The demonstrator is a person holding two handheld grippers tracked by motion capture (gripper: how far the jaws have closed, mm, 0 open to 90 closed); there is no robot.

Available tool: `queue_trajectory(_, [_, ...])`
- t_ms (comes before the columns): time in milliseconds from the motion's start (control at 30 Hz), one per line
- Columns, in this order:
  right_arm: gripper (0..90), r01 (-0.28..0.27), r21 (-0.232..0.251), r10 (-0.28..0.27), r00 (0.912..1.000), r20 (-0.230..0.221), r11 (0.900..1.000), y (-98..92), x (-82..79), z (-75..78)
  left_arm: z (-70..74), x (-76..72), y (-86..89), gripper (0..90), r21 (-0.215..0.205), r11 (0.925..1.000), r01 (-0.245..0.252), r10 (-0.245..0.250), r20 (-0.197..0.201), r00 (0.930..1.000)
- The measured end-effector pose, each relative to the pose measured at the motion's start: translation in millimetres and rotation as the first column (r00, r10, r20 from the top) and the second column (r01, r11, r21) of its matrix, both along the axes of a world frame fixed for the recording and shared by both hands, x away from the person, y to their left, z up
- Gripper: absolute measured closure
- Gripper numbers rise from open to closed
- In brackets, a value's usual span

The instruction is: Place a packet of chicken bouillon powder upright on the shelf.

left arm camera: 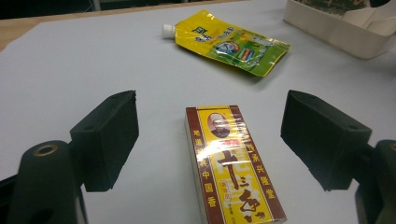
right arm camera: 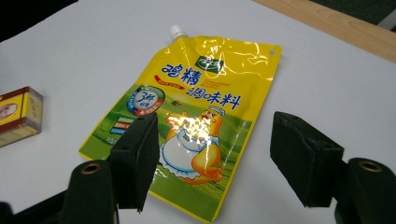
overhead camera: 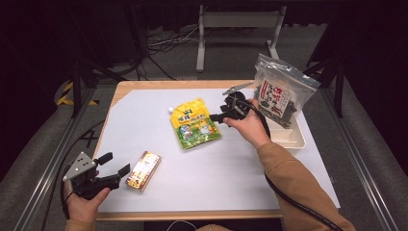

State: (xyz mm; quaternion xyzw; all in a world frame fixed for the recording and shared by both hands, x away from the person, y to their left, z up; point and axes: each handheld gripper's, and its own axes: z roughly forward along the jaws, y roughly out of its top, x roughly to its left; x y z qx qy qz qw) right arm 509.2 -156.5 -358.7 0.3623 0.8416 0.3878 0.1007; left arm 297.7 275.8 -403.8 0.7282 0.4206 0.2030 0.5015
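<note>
A yellow spouted pouch [overhead camera: 195, 123] with a cartoon chicken lies flat at the middle of the white sheet. My right gripper [overhead camera: 216, 116] hovers at its right edge, open, and in the right gripper view [right arm camera: 215, 128] the pouch [right arm camera: 196, 116] lies beyond and below the spread jaws, untouched. A yellow and dark red box [overhead camera: 143, 170] lies flat near the front left. My left gripper [overhead camera: 114, 163] is low beside it, open. In the left gripper view [left arm camera: 212, 109] the box [left arm camera: 231, 163] lies between the jaws with a gap on each side.
A white tray [overhead camera: 288, 137] sits at the right of the table, with a clear zip bag [overhead camera: 279, 94] of dark contents standing in it. The tray's wall [left arm camera: 327, 28] also appears in the left gripper view behind the pouch [left arm camera: 229, 43]. The box [right arm camera: 18, 114] lies left of the pouch.
</note>
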Motion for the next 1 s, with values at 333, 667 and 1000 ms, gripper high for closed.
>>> queue_trajectory(333, [32.0, 0.033, 0.007, -0.032, 0.9977, -0.059, 0.999, 6.2, 10.2, -25.5, -0.3, 0.8, -0.7, 19.8, 0.000, 1.0000, 0.004, -0.004, -0.001, 1.0000])
queue_trajectory(667, [26.2, 0.078, 0.017, -0.075, 0.9898, -0.121, 0.997, 14.9, 17.8, -46.6, -0.4, 0.5, -1.0, 19.8, 0.003, 1.0000, 0.007, -0.007, -0.003, 1.0000])
queue_trajectory(1000, [24.1, 0.083, -0.010, -0.083, 0.9866, -0.140, 0.997, 22.6, 19.6, -63.0, -0.7, 0.3, -0.9, 19.8, 0.005, 1.0000, 0.007, -0.007, -0.002, 1.0000])
